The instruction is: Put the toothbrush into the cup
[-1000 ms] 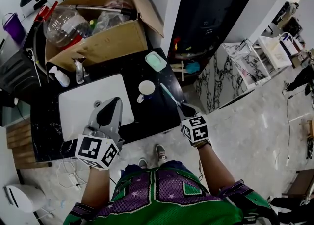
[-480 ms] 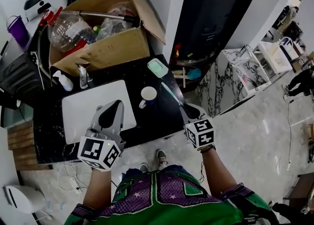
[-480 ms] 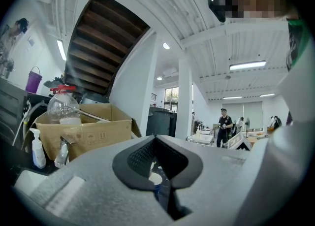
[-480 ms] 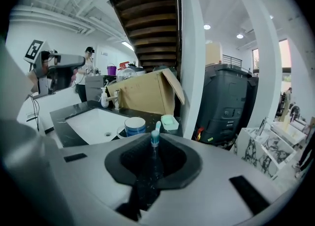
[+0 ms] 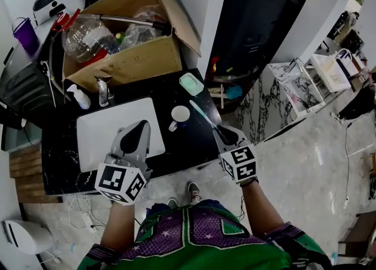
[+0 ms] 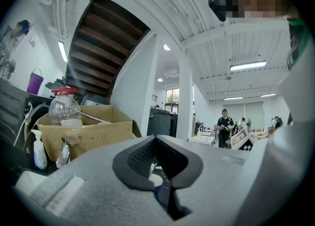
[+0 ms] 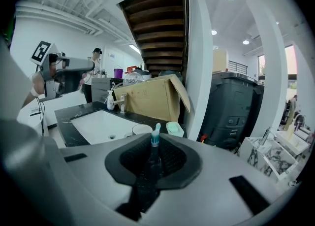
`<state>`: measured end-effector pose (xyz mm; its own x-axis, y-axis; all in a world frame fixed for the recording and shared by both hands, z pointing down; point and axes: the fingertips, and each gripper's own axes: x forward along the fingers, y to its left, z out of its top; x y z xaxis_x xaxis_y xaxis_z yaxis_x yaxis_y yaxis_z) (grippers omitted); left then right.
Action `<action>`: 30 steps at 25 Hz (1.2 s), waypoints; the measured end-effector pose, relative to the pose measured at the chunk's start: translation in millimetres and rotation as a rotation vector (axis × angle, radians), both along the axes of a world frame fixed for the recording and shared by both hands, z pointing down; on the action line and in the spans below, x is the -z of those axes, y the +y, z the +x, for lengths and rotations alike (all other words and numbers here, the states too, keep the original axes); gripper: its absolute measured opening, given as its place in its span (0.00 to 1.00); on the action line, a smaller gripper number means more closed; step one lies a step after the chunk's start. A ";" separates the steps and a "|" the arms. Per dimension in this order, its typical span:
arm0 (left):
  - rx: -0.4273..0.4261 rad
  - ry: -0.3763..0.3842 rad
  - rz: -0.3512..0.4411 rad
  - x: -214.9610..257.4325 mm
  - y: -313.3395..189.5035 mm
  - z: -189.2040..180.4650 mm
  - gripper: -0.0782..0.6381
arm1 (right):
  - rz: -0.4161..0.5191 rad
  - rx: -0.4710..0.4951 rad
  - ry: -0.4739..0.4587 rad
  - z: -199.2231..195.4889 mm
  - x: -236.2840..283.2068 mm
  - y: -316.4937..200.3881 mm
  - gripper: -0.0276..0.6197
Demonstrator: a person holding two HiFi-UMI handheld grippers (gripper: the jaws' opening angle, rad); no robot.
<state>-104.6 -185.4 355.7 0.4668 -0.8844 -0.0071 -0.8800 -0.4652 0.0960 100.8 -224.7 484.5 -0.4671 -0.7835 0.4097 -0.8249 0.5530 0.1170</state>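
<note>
- Clamping the dark handle of the toothbrush (image 7: 155, 136), the right gripper (image 7: 153, 160) has its jaws closed on it. The pale bristle end sticks out past the tips, pointing away from the person.
- From the head view, the right gripper (image 5: 225, 135) hangs over the near right corner of the black counter (image 5: 194, 145). The toothbrush (image 5: 202, 116) slants up and left from it toward the cup (image 5: 180, 113).
- The left gripper (image 5: 140, 127) hovers over the near edge of the white sink basin (image 5: 97, 133). Its own view shows the left gripper (image 6: 156, 141) with its jaws pressed together and nothing between them.
- The cup stands upright on the counter just right of the basin, mouth open. The brush head sits just beside its far right rim and does not look to be over the mouth yet.
- The step in hand appears to be the insertion itself. I would slide the head a little left until it is centred over the mouth, then raise the handle so the brush stands steeper.
- Next I would lower it and part the jaws only once the leading end rests inside.
- The cup looks light, so a sideways push on its rim could tip or skid it. Coming down from above is safer than sweeping in low, and the idle left gripper could steady the cup.
- Just behind the cup lies a green soap dish (image 5: 191, 84), so the brush should stay clear of it.
- Farther back stand the faucet (image 5: 103, 90) and an open cardboard box (image 5: 132, 57), both well apart from the work.
</note>
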 end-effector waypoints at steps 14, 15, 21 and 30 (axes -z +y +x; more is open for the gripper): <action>0.008 0.016 -0.002 -1.4 9.8 -5.5 0.13 | -0.012 0.059 -0.008 -23.9 3.3 16.1 0.12; 0.011 0.017 -0.002 -1.6 10.4 -6.8 0.13 | -0.016 0.064 -0.010 -26.3 2.1 16.6 0.12; 0.035 0.017 -0.006 -2.8 12.9 -15.5 0.13 | -0.040 0.091 -0.014 -38.0 -3.6 13.6 0.12; 0.074 0.011 -0.018 -6.9 11.1 -31.1 0.13 | -0.055 0.117 -0.012 -48.5 -9.2 0.7 0.12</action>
